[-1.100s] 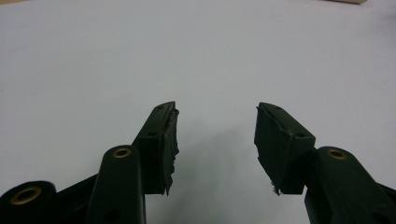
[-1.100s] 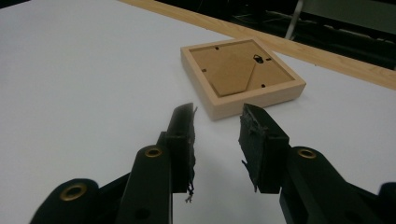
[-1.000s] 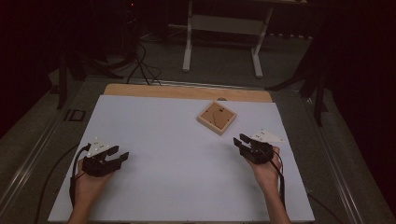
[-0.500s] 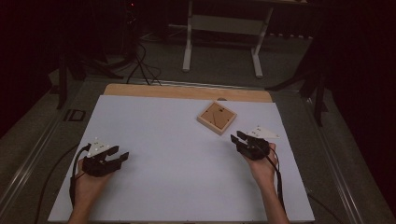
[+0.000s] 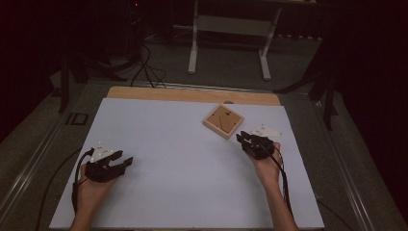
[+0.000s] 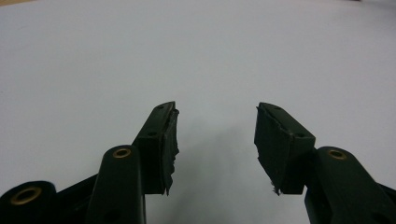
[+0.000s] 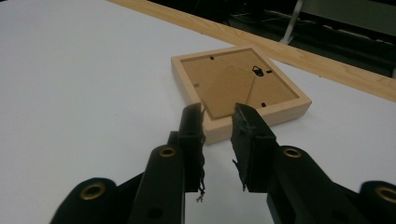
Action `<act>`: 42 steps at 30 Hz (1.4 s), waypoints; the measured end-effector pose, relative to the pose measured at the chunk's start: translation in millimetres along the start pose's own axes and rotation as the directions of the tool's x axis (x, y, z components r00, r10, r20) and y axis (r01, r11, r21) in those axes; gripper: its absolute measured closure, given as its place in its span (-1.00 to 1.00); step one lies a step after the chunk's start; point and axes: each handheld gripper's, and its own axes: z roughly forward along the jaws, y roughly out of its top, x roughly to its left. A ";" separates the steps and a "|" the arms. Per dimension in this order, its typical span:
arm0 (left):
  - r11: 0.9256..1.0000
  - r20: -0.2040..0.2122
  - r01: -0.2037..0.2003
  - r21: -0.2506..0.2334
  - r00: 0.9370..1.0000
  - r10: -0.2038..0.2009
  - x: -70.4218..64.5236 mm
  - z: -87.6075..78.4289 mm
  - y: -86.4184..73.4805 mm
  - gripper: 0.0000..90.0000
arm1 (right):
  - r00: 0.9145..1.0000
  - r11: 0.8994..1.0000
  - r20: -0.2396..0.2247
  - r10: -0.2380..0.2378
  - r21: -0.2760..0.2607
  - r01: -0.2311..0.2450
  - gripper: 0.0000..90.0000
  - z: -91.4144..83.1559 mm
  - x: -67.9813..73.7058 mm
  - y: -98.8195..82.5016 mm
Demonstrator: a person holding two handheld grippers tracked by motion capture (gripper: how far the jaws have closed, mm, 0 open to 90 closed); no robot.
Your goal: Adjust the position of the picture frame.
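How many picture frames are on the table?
1: a wooden frame lying back-side up toward the table's far right, just ahead of the right gripper.

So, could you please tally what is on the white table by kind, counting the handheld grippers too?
Wooden picture frame, lying face down: 1
Small white piece beside the right gripper, too small to identify: 1
Handheld grippers: 2, the left gripper and the right gripper
Total: 4

On the white table (image 5: 183,163) lies one square wooden picture frame (image 5: 223,121), back side up. Two black two-jaw grippers are there: the left gripper (image 5: 126,160) and the right gripper (image 5: 242,138).
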 end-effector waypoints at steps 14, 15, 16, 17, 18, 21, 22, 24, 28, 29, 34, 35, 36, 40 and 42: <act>1.000 -0.001 -0.003 0.000 1.000 0.003 -0.2 -0.2 0.0 0.09 | 1.000 1.000 0.013 0.000 0.014 -0.001 0.75 22.2 -2.6 10.9; 1.000 -0.002 -0.004 -0.002 1.000 0.004 -0.3 -0.3 0.0 0.09 | 1.000 1.000 0.017 0.000 0.014 0.000 0.78 24.0 -2.6 11.9; 1.000 -0.003 -0.005 -0.004 1.000 0.005 -0.4 -0.4 0.0 0.09 | 1.000 1.000 0.017 0.000 0.014 0.000 0.78 24.0 -2.6 11.9; 1.000 -0.003 -0.005 -0.004 1.000 0.005 -0.4 -0.4 0.0 0.09 | 1.000 1.000 0.017 0.000 0.014 0.000 0.78 24.0 -2.6 11.9; 1.000 -0.003 -0.004 -0.006 1.000 0.004 -0.1 -0.9 0.1 0.09 | 0.999 1.000 0.032 0.000 0.018 0.000 0.86 29.0 -4.0 13.9; 1.000 -0.002 -0.004 -0.006 1.000 0.004 0.0 -1.2 0.1 0.09 | 0.999 1.000 0.042 -0.001 0.024 0.000 0.96 34.3 -5.6 14.8; 1.000 -0.002 -0.004 -0.006 1.000 0.004 0.0 -1.2 0.1 0.09 | 0.999 1.000 0.042 -0.001 0.024 0.000 0.96 34.3 -5.6 14.8; 1.000 -0.001 -0.003 -0.009 1.000 0.003 0.0 -1.3 0.1 0.09 | 0.998 0.999 0.059 -0.007 0.031 0.005 0.99 40.9 -7.8 15.2; 1.000 -0.002 -0.001 -0.012 1.000 0.001 0.0 -1.6 0.0 0.09 | 0.998 0.999 0.066 -0.008 0.037 0.005 1.00 47.5 -9.9 16.5; 1.000 -0.003 -0.002 -0.013 1.000 0.002 -0.2 -2.0 0.0 0.09 | 0.997 0.999 0.071 -0.001 0.041 -0.002 1.00 51.7 -11.7 17.8; 1.000 -0.006 -0.006 -0.017 1.000 0.006 -1.1 -2.5 -0.1 0.09 | 0.996 0.999 0.085 0.013 0.042 -0.016 1.00 59.0 -15.5 18.6; 1.000 -0.007 -0.007 -0.017 1.000 0.007 -1.2 -2.7 -0.1 0.09 | 0.995 0.998 0.093 0.026 0.047 -0.030 1.00 63.4 -18.0 17.8; 1.000 -0.007 -0.007 -0.018 1.000 0.007 -1.3 -3.0 -0.1 0.09 | 0.995 0.998 0.096 0.034 0.049 -0.039 1.00 65.9 -19.1 17.2; 1.000 -0.006 -0.006 -0.022 1.000 0.006 -1.1 -3.4 -0.2 0.09 | 0.993 0.996 0.109 0.052 0.071 -0.060 1.00 75.6 -23.0 14.3; 1.000 -0.007 -0.006 -0.023 1.000 0.006 -0.8 -3.7 -0.4 0.09 | 0.991 0.994 0.114 0.064 0.080 -0.073 1.00 80.2 -24.3 13.4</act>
